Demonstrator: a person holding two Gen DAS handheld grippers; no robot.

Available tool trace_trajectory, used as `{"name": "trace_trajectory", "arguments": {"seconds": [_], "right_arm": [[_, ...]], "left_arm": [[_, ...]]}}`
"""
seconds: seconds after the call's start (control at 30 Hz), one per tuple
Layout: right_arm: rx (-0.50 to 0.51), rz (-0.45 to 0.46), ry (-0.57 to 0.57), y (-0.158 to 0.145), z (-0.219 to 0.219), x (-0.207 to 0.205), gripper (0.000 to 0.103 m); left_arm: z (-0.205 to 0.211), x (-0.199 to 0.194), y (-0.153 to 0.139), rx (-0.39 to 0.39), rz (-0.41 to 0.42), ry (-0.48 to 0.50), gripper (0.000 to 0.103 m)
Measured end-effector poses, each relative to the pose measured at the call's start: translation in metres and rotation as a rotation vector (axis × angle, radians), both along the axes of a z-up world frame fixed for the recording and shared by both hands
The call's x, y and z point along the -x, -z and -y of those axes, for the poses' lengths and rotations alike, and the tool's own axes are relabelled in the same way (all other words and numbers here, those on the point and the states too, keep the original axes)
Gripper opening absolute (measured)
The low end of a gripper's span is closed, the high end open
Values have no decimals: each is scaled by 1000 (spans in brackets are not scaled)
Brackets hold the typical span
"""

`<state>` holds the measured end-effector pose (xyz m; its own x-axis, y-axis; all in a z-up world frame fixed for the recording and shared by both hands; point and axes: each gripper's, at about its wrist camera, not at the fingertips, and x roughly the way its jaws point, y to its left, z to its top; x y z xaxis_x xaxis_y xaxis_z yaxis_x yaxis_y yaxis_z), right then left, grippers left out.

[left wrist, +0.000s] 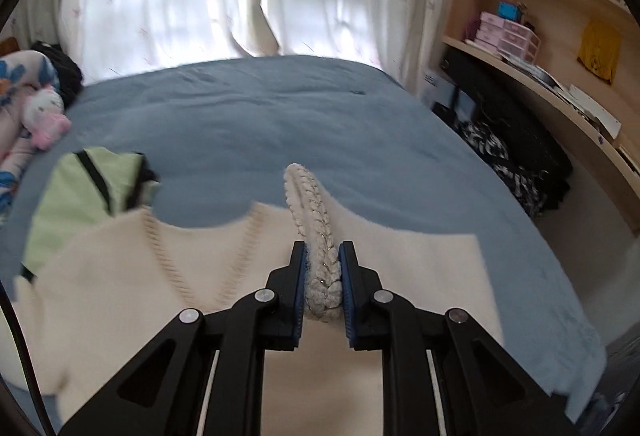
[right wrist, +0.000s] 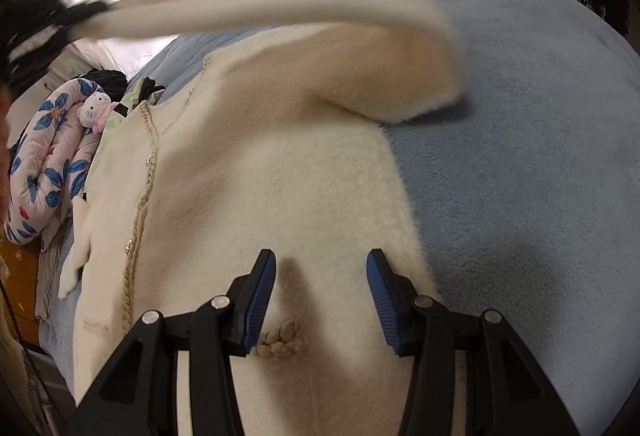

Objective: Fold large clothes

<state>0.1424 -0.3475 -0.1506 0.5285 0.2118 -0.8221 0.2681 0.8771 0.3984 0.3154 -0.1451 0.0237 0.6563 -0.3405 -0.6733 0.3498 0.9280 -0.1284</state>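
Mostly flat cream cardigan (right wrist: 280, 195); one braided-cuff sleeve (right wrist: 280, 11) lifted

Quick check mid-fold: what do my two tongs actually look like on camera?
The left tongs and right tongs match: matte black angular linkage arms with round silver pivot bolts, ending in two fingers faced with ribbed blue pads. A thin dark cable runs along the left view's edge. No sleeves visible.

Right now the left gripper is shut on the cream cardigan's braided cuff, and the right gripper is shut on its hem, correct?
Not quite. The left gripper is shut on the braided cuff, but the right wrist view shows the right gripper open above the cream cardigan, holding nothing.
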Motion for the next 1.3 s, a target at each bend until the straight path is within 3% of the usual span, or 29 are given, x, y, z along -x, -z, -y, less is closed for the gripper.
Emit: {"name": "trace_trajectory", "arguments": {"seconds": [0.1,0.2,0.27,0.37,0.4,0.43,0.53,0.6,0.7,0.8,0.83,0.87,0.9,1.03,1.1,1.17,1.2,1.23,1.3], "right_arm": [[-33,4,48,-6,11,-6,48],[-7,0,74,-10,20,-11,48],[0,-12,90,-9,25,-13,48],[-7,-27,114,-8,31,-20,48],[-12,-26,119,-9,33,-24,48],[-12,-25,120,-10,34,-26,48],[-10,-14,115,-14,37,-40,48],[-12,-8,110,-15,44,-47,48],[-37,5,108,-14,51,-62,49],[-54,-10,122,-6,59,-75,49],[-61,-14,123,-3,60,-80,49],[-76,-17,116,0,61,-84,49],[-89,-20,106,3,61,-88,49],[-89,-18,52,-1,55,-96,48],[-37,4,42,-9,47,-97,48],[10,4,34,-8,43,-98,48],[39,-29,32,-4,41,-101,48],[28,-56,29,1,43,-104,49],[-54,-54,38,4,50,-104,49]], "left_arm": [[-38,-5,14,-26,-16,-56,14],[-95,-9,52,-28,-91,-145,14],[-124,-13,92,-28,-182,-185,14],[-147,-10,154,-31,-381,-185,16],[-154,-9,170,-20,-434,-183,22],[-165,-7,179,45,-448,-175,23],[-182,-14,177,174,-467,-179,39],[-190,-25,175,232,-477,-180,66],[-185,-40,171,225,-460,-204,68],[-177,-57,178,224,-484,-218,67],[-172,-62,181,214,-483,-214,61],[-166,-64,183,197,-475,-212,26],[-158,-67,184,171,-468,-196,11],[-132,-61,149,60,-288,-157,10],[-136,-61,132,90,-230,-161,10],[-139,-66,135,64,-236,-176,10],[-137,-71,146,13,-263,-184,10],[-136,-74,166,-58,-314,-185,11],[-146,-63,178,-74,-326,-173,15]]}}
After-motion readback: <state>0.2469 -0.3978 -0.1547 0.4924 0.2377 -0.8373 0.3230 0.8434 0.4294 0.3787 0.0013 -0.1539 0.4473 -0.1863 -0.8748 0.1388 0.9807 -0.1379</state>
